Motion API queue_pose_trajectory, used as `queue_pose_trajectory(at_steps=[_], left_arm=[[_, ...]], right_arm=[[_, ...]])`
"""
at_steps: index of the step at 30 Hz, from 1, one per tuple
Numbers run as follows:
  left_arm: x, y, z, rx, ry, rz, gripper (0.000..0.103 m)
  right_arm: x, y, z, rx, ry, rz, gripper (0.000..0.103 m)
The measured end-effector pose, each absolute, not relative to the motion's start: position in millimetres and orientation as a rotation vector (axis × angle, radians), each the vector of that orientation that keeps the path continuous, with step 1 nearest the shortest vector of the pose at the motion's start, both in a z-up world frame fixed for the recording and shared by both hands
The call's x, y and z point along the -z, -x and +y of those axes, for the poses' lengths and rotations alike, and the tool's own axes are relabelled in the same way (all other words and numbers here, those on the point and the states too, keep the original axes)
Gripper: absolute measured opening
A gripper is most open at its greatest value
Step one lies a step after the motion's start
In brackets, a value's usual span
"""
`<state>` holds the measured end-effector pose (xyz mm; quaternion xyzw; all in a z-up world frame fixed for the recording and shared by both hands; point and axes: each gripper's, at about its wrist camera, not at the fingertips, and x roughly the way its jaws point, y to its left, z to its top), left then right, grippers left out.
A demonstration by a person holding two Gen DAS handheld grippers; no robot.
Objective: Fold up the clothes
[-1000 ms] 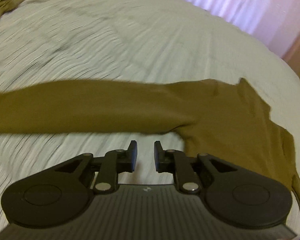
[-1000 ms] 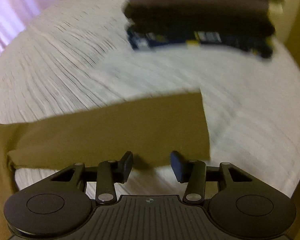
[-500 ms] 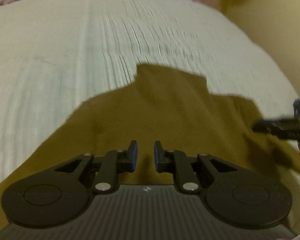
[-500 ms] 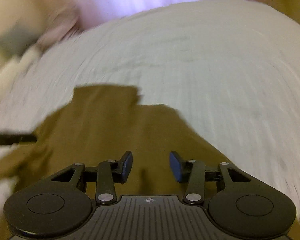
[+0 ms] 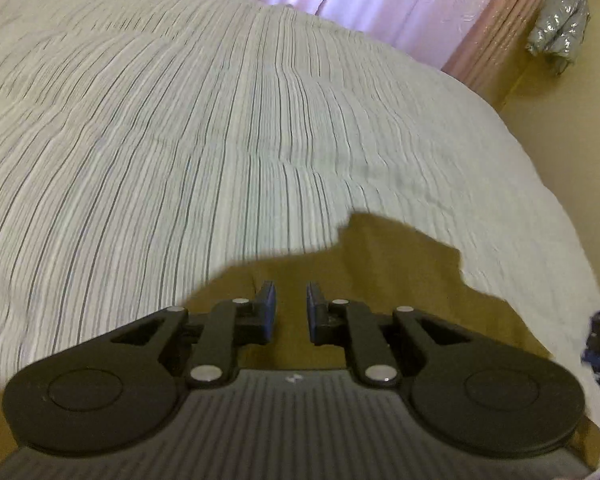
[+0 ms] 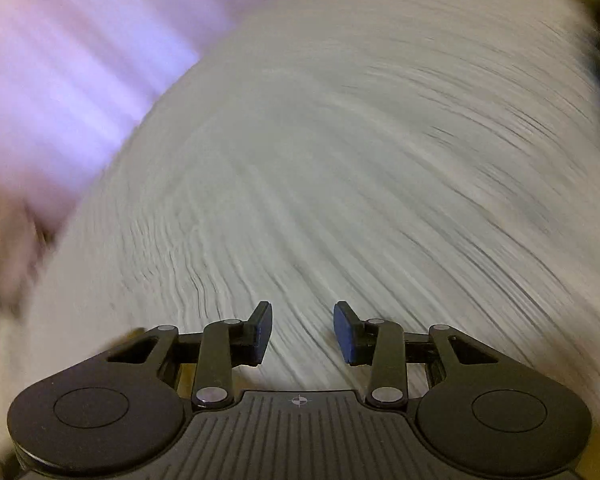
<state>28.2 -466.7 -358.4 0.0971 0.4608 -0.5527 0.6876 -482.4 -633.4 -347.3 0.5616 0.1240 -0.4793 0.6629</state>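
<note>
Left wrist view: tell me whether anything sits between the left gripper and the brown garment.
Nothing visible does. The left gripper is open with its jaws right over the brown garment, which lies on the striped bedsheet. No other item shows between the fingers and the cloth; whether the tips already touch it cannot be told.

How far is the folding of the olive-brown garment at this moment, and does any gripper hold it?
Nothing looks finished. The olive-brown garment lies loose on the striped bedsheet, its edges uneven, with no neat fold visible. In hand: nothing; the left gripper is open above the cloth, and the right gripper is open over bare sheet in a blurred view. Left to do: grasp the garment, fold it and lay it flat.
</note>
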Motion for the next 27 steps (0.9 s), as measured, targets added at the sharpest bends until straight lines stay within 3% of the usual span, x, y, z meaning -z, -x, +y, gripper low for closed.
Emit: queue_pose_trajectory(at_steps=[5,13,14,15,17,19,22,24,27], left_arm=[[356,-3,-412,1.199,-0.185,1.149,0.011],[355,27,-363,1.151,-0.132,1.242,0.011],[356,30,-361,1.148,-0.128,1.246,0.011],[355,33,-358,1.148,-0.131,1.245,0.011],[354,41,-352,1.150,-0.143,1.239,0.011],[353,49,-346,1.152,-0.155,1.233,0.011],[350,52,-337,1.133,-0.156,1.230,0.011],[348,51,-328,1.110,-0.157,1.225,0.011],[346,51,-320,1.088,-0.156,1.222,0.011]], right_arm=[[361,575,-523,1.142,-1.643,0.019,0.046],[385,613,-501,1.270,-1.706,-0.173,0.046],[388,618,-499,1.286,-1.711,-0.196,0.032],[391,622,-496,1.302,-1.716,-0.220,0.001],[397,631,-492,1.333,-1.726,-0.268,0.001],[387,630,-493,1.421,-1.656,-0.111,0.001],[369,625,-495,1.548,-1.512,0.174,0.007],[353,620,-495,1.602,-1.408,0.319,0.044],[323,576,-506,1.458,-1.171,0.397,0.045]])
